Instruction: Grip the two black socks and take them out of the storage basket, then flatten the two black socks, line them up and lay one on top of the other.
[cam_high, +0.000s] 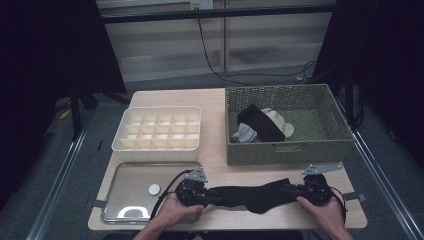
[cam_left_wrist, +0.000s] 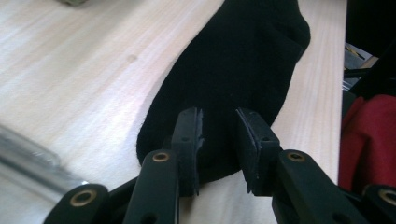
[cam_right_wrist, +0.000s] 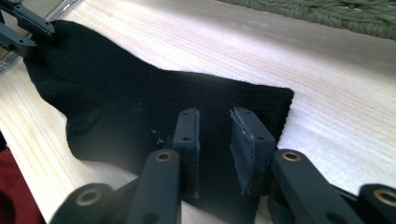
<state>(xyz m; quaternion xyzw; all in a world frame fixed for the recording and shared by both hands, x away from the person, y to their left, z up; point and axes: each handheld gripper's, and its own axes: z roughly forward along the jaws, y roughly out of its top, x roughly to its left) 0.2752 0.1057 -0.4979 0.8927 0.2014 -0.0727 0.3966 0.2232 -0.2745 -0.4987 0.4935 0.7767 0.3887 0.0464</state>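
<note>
The long black knit sock (cam_high: 250, 196) lies flat on the bench, stretched lengthwise between both tools. Left tool (cam_left_wrist: 219, 142) straddles the toe, right tool (cam_right_wrist: 215, 140) the ribbed cuff, both part-open, pads not visibly pinching.

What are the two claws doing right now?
Left claw: open, jaws apart over the toe of the black sock.
Right claw: open, jaws apart over the sock's cuff.
</note>
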